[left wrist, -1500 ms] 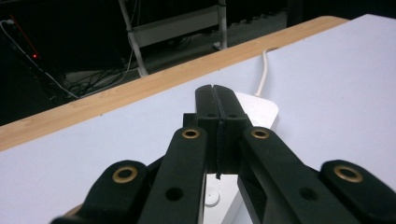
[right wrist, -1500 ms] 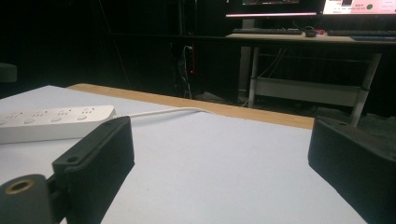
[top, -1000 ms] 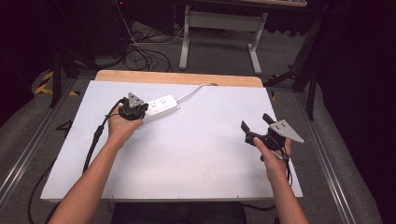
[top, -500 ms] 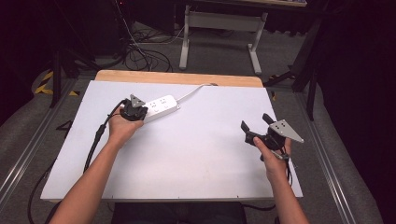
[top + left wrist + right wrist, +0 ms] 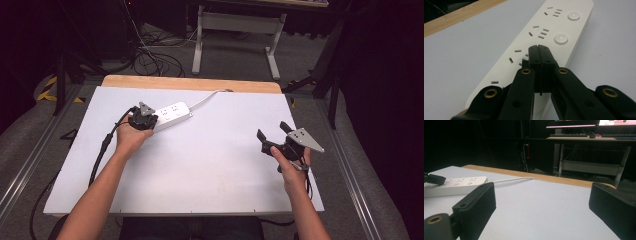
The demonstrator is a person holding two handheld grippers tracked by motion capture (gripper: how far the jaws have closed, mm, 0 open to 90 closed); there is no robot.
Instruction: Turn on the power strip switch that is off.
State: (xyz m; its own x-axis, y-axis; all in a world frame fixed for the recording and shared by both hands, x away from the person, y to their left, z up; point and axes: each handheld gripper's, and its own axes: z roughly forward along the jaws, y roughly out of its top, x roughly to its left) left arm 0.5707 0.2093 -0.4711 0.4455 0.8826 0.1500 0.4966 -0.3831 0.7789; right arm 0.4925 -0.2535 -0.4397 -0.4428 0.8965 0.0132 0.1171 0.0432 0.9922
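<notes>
While the high view hides its tips, left gripper [image 5: 539, 53] view shows jaws clenched, empty, over the power strip [image 5: 172, 114] far left on the worktop [image 5: 210, 165]. Right gripper [image 5: 272, 134] spread wide, near right.

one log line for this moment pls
left gripper: shut, tips over power strip | right gripper: open, empty, held apart | table: white

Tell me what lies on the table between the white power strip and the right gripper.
Nothing: the high view shows bare white tabletop between the white power strip and the right gripper.
</notes>
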